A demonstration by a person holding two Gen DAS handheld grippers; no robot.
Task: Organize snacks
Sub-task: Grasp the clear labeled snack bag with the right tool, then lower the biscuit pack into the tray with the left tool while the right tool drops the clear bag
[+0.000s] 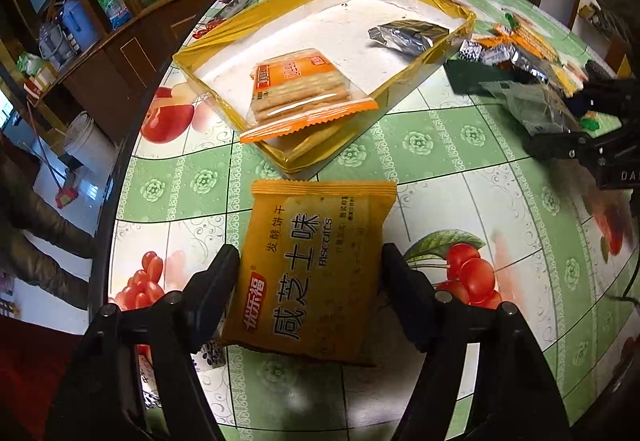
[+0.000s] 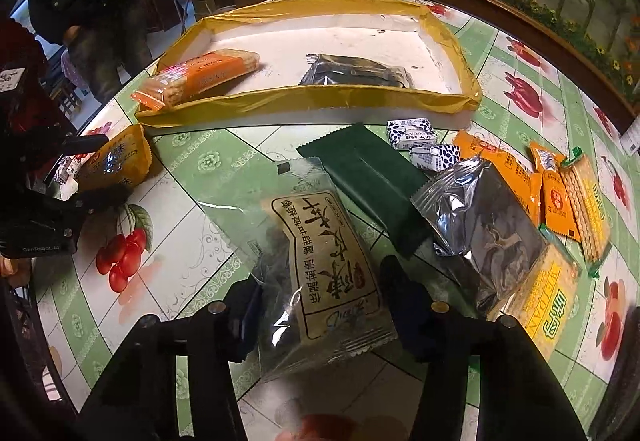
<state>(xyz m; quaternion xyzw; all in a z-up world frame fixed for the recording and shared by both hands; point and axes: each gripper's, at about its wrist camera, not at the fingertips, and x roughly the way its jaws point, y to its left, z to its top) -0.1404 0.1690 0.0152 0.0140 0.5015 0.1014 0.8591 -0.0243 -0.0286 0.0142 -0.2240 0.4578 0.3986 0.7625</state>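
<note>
Left fingers (image 1: 310, 277) hold the orange biscuit pack (image 1: 310, 273); right fingers (image 2: 320, 305) hold the clear snack bag (image 2: 320, 265). Slippery wrappers might slide out.

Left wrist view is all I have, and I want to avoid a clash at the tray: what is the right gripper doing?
Observer: The right gripper has a clear packet with a beige label between its fingers, and the pads appear to press on both edges.
Operator: Anything between it and the tray?
Observer: A dark green packet lies flat on the table, just short of the yellow tray.
Operator: What lies nearest that gripper in the pile?
Observer: A yellow cracker packet with green edging, touching a silver packet.
</note>
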